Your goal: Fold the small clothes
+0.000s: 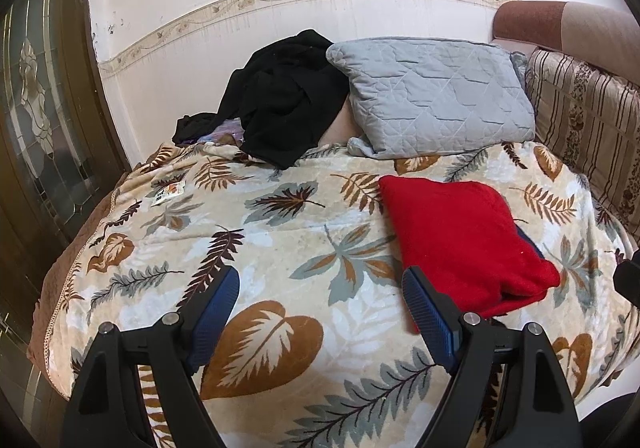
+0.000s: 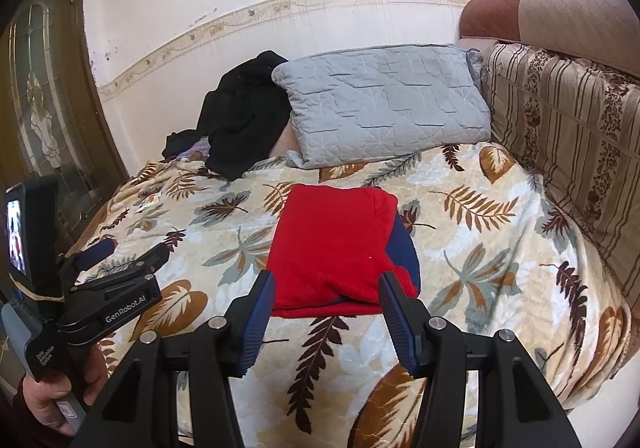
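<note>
A folded red garment [image 2: 332, 244] with a dark blue part [image 2: 406, 248] showing along its right side lies flat on the leaf-patterned blanket [image 2: 480, 248]. My right gripper [image 2: 326, 300] stands open about half wide at the garment's near edge; its blue pads flank that edge without pressing on it. In the left wrist view the red garment [image 1: 460, 240] lies just right of my left gripper [image 1: 322, 292], which is open wide over bare blanket [image 1: 260, 208]. That left gripper [image 2: 124, 254] also shows at the left of the right wrist view, held by a hand [image 2: 44, 396].
A heap of black clothes [image 1: 288, 100] and a grey quilted pillow [image 1: 432, 96] lie at the bed's far end by the wall. A striped cushion [image 2: 568, 152] lines the right side. A small paper tag [image 1: 168, 194] lies on the blanket. A glazed door [image 1: 36, 108] stands left.
</note>
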Demonstrator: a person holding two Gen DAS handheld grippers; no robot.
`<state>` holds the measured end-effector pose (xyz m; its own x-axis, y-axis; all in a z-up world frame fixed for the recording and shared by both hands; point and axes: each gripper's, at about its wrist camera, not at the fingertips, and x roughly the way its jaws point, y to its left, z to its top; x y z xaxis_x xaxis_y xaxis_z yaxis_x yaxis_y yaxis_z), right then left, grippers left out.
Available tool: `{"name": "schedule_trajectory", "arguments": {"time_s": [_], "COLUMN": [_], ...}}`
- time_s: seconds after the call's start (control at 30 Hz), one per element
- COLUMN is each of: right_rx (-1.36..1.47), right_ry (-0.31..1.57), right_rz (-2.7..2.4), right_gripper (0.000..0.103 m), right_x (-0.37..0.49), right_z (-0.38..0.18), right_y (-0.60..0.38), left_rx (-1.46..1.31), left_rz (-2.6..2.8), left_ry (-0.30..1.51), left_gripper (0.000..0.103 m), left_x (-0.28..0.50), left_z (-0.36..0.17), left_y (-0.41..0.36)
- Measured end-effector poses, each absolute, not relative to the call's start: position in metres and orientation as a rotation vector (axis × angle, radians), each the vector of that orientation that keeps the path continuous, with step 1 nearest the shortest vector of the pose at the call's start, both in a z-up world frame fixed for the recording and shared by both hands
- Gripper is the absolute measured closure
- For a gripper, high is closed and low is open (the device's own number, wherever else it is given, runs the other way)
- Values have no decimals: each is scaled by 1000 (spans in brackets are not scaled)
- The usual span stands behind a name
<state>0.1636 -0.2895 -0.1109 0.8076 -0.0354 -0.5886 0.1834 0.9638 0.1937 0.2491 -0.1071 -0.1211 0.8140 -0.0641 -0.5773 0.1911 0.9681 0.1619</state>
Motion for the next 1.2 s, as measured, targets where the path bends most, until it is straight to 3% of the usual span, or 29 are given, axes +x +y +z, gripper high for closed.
{"name": "schedule_trajectory", "arguments": {"time_s": [1.2], "right_rx": [292], "right_ry": [680], "right_rz": [-127], "right_gripper": [41], "right_x": [212], "right_z": [-150], "right_y": [-303], "left_rx": [274], "left_rz": [-155], "left_ry": [668], "left_gripper": [19], "left_x": [290], "left_z": [-158], "left_y": [-133]}}
